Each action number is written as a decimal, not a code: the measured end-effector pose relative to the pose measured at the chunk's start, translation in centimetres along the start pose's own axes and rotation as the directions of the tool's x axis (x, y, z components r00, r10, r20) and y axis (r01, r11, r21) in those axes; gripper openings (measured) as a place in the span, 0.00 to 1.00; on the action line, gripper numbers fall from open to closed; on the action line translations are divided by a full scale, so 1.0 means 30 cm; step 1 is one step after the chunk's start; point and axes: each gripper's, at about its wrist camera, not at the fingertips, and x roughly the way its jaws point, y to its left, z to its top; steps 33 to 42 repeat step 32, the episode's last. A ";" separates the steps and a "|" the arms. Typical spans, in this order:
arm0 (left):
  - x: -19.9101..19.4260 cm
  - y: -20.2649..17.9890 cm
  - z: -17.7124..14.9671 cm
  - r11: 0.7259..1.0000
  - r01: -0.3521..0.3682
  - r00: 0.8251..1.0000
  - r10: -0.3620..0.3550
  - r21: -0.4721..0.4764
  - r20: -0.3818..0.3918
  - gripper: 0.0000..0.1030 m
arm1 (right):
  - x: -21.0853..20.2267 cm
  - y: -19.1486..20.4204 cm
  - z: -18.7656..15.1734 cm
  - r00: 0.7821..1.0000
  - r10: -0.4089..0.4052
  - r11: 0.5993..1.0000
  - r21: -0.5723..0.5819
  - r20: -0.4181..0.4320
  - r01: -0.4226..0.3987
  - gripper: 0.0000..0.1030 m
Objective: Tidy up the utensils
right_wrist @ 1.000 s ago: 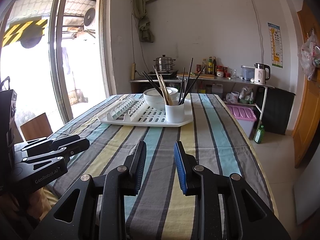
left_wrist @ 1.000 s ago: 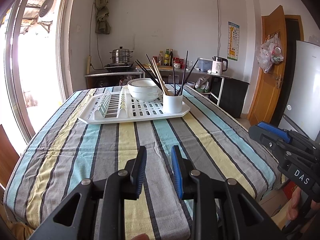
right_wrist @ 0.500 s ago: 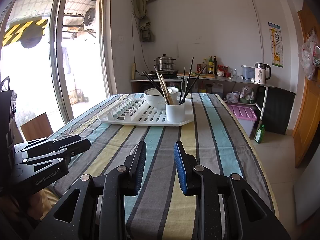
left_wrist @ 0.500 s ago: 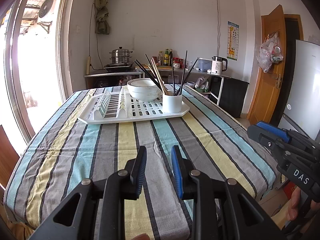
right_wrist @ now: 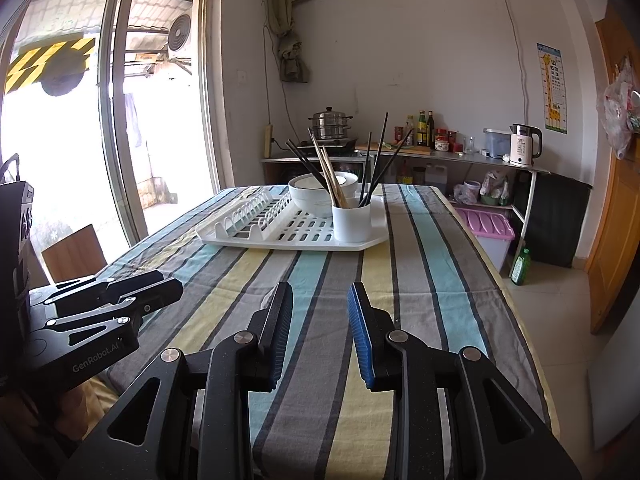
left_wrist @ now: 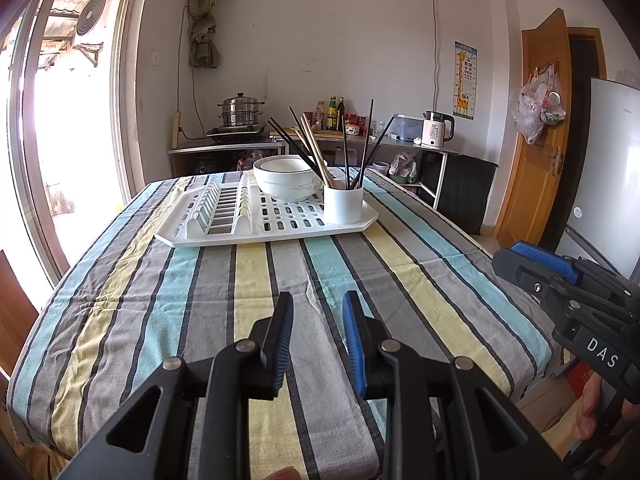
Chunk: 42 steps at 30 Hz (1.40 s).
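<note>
On the white drying rack (left_wrist: 264, 236), far end of the striped surface (left_wrist: 248, 304): white cup (left_wrist: 343, 205) of chopsticks (left_wrist: 316, 152), bowl (left_wrist: 285, 176) behind it. Left hand-held gripper (left_wrist: 317, 312) and right hand-held gripper (right_wrist: 320, 304) well short of rack, jaws apart, empty.

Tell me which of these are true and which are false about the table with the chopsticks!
1. The chopsticks stand in a white cup. True.
2. The cup sits on the bare tablecloth. False: it stands on the white drying rack.
3. The left claw holds a chopstick. False: it is open and empty.
4. A white bowl sits on the rack behind the cup. True.
5. The right claw touches the rack. False: it is well short of it.
</note>
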 end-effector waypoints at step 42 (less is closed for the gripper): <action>0.036 -0.003 -0.022 1.000 0.007 1.000 -0.007 0.001 -0.026 0.26 | 0.010 -0.007 -0.005 1.000 0.000 1.000 -0.002 -0.012 0.000 0.29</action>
